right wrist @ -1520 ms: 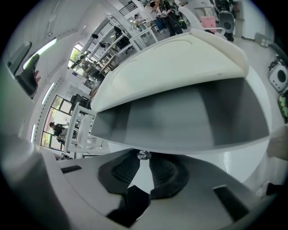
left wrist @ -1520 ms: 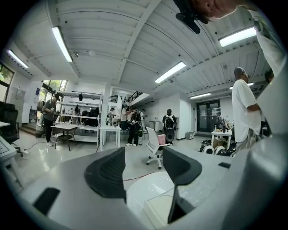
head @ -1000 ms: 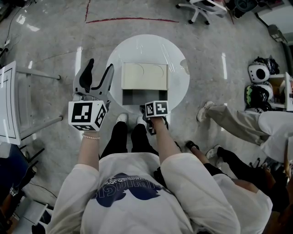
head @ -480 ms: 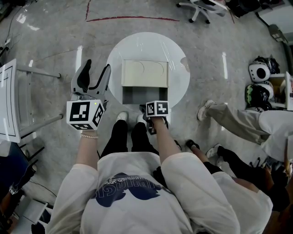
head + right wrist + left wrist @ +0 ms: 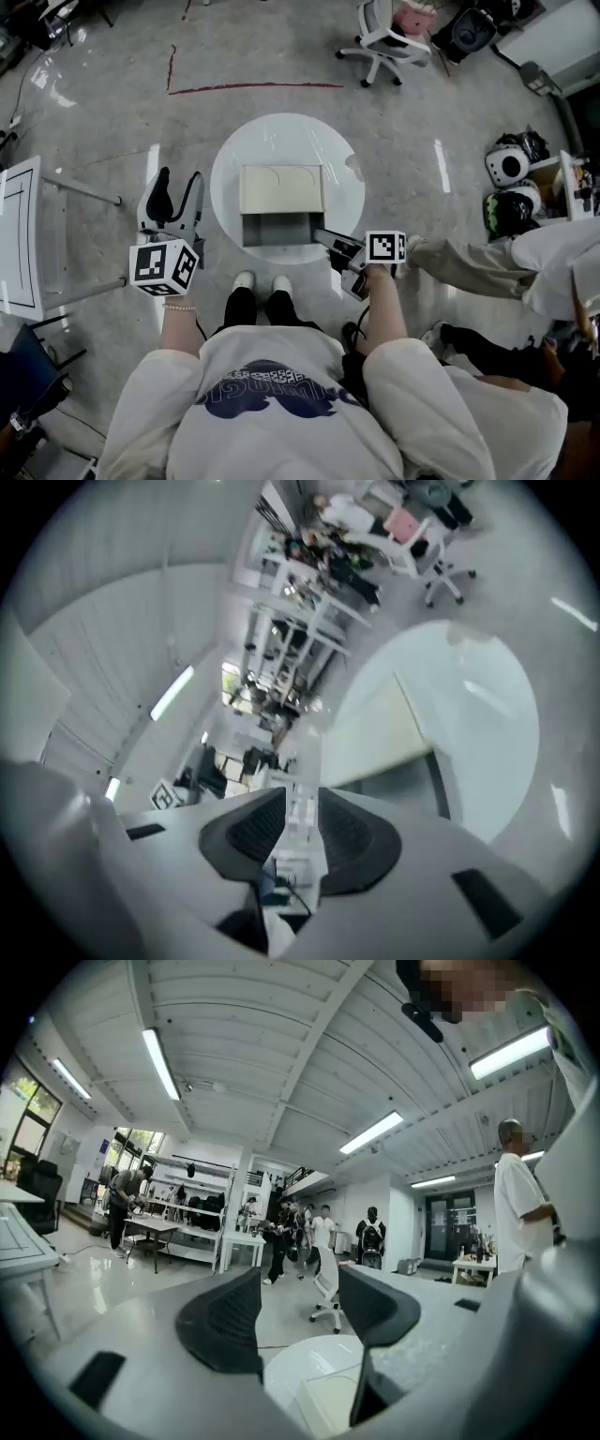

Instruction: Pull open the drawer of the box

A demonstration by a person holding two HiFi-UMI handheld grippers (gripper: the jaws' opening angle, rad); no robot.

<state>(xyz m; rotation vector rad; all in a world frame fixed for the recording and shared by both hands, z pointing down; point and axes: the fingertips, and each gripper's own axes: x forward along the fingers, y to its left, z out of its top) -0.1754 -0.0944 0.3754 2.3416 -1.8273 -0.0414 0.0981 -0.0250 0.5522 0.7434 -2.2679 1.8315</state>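
A cream box (image 5: 281, 187) stands on the round white table (image 5: 225, 178), its drawer (image 5: 278, 230) pulled out toward me and showing a grey inside. My right gripper (image 5: 324, 239) hovers just right of the drawer's front corner, clear of it. Its jaws are opening, with a narrow gap and nothing between them (image 5: 302, 822). In that view the box (image 5: 375, 728) and the drawer (image 5: 403, 785) lie off to the right. My left gripper (image 5: 178, 184) hangs left of the table, open and empty (image 5: 300, 1321), with the table (image 5: 309, 1368) below it.
A person's legs (image 5: 469, 261) stretch in from the right, close to my right arm. Helmets (image 5: 511, 167) lie at the far right, an office chair (image 5: 384, 37) stands behind the table, and a white metal frame (image 5: 19, 234) is at the left. My feet (image 5: 258, 281) are under the table's near edge.
My right gripper has moved from the drawer's front off to the right, away from it. The left gripper has drawn back a little. The head view has shifted, so the table sits lower in frame.
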